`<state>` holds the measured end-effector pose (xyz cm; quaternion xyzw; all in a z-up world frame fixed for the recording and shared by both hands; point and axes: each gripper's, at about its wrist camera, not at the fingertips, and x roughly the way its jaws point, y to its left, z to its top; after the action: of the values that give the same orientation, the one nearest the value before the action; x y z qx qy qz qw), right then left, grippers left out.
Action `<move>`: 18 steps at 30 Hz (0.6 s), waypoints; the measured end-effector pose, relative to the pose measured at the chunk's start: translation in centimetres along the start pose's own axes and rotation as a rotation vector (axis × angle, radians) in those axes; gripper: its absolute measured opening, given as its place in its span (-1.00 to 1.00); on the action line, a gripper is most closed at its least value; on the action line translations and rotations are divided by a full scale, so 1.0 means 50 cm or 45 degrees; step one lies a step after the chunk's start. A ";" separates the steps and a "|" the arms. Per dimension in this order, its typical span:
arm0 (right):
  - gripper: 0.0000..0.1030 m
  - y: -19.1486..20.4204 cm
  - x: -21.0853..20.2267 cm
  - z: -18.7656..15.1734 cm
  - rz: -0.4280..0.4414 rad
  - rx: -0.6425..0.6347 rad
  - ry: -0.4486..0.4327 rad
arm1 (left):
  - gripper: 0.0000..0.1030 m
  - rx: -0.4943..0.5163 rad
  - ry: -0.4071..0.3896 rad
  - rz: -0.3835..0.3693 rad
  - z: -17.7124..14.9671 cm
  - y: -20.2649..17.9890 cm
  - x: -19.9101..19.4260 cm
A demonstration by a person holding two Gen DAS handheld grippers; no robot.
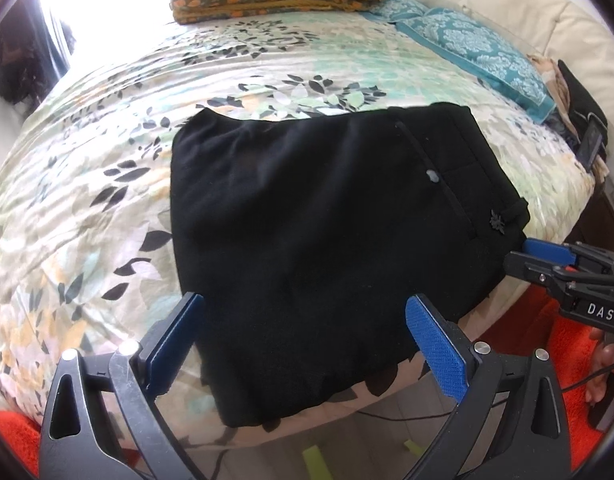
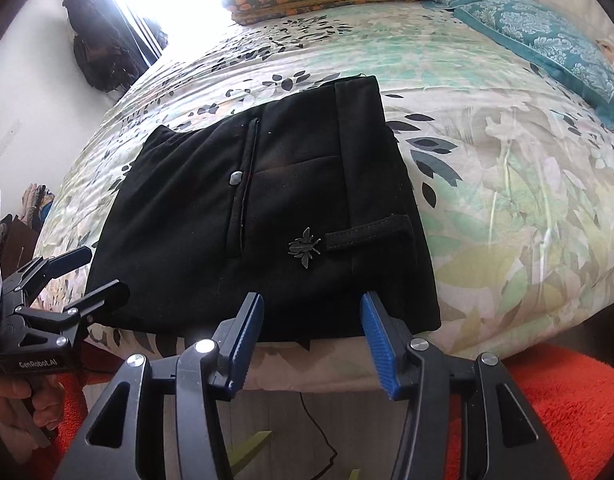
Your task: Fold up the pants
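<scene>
Black pants [image 1: 327,248] folded flat on bed [image 1: 107,160], near its 6 o'clock edge. Left hand-held gripper [image 1: 303,344] released, fingers straddling pants. Right hand-held gripper [image 2: 311,336] released at waistband edge.

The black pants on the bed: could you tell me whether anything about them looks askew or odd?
The black pants lie folded flat, but their near edge overhangs the edge of the floral bedspread. Both the left gripper and the right gripper are open, holding nothing.
</scene>
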<state>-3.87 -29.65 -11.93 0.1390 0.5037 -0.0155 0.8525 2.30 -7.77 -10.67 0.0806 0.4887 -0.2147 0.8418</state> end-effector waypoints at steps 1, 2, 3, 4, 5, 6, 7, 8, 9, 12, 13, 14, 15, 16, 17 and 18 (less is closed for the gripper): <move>0.05 -0.001 -0.003 0.000 0.008 0.004 -0.005 | 0.96 -0.027 -0.005 -0.001 0.004 0.013 -0.004; 0.07 -0.001 -0.004 0.000 0.016 0.008 -0.009 | 0.96 -0.057 -0.010 -0.002 0.008 0.026 -0.007; 0.08 -0.002 -0.006 0.000 0.021 0.011 -0.013 | 0.96 -0.083 -0.016 -0.003 0.011 0.039 -0.011; 0.08 -0.002 -0.007 0.000 0.024 0.014 -0.017 | 0.96 -0.107 -0.022 -0.003 0.014 0.052 -0.015; 0.09 -0.002 -0.010 0.000 0.028 0.018 -0.024 | 0.96 -0.129 -0.029 -0.001 0.016 0.065 -0.019; 0.11 -0.003 -0.014 0.001 0.035 0.023 -0.033 | 0.96 -0.147 -0.034 0.002 0.019 0.077 -0.021; 0.12 -0.004 -0.020 0.001 0.039 0.031 -0.048 | 0.96 -0.166 -0.039 0.004 0.021 0.089 -0.023; 0.15 -0.006 -0.028 0.002 0.045 0.040 -0.072 | 0.96 -0.183 -0.041 0.004 0.022 0.099 -0.025; 0.23 -0.008 -0.037 0.004 0.056 0.050 -0.099 | 0.96 -0.202 -0.042 0.004 0.024 0.110 -0.027; 0.52 -0.018 -0.062 0.009 0.069 0.095 -0.182 | 0.96 -0.245 -0.034 0.014 0.022 0.136 -0.023; 0.54 -0.022 -0.067 0.010 0.071 0.110 -0.199 | 0.96 -0.260 -0.025 0.016 0.020 0.145 -0.019; 0.54 -0.026 -0.069 0.011 0.074 0.124 -0.208 | 0.96 -0.274 -0.016 0.017 0.017 0.154 -0.016; 0.54 -0.031 -0.070 0.012 0.077 0.137 -0.211 | 0.96 -0.290 -0.008 0.019 0.015 0.162 -0.013; 0.54 -0.035 -0.069 0.012 0.079 0.148 -0.211 | 0.96 -0.302 -0.003 0.019 0.012 0.168 -0.011; 0.54 -0.038 -0.068 0.012 0.079 0.155 -0.209 | 0.96 -0.311 0.000 0.018 0.008 0.174 -0.012; 0.54 -0.040 -0.069 0.012 0.080 0.160 -0.212 | 0.96 -0.314 0.001 0.019 0.006 0.177 -0.013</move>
<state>-5.39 -32.10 -9.15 0.2063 0.4247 -0.0318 0.8809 6.15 0.22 -10.64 -0.0199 0.5110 -0.1466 0.8467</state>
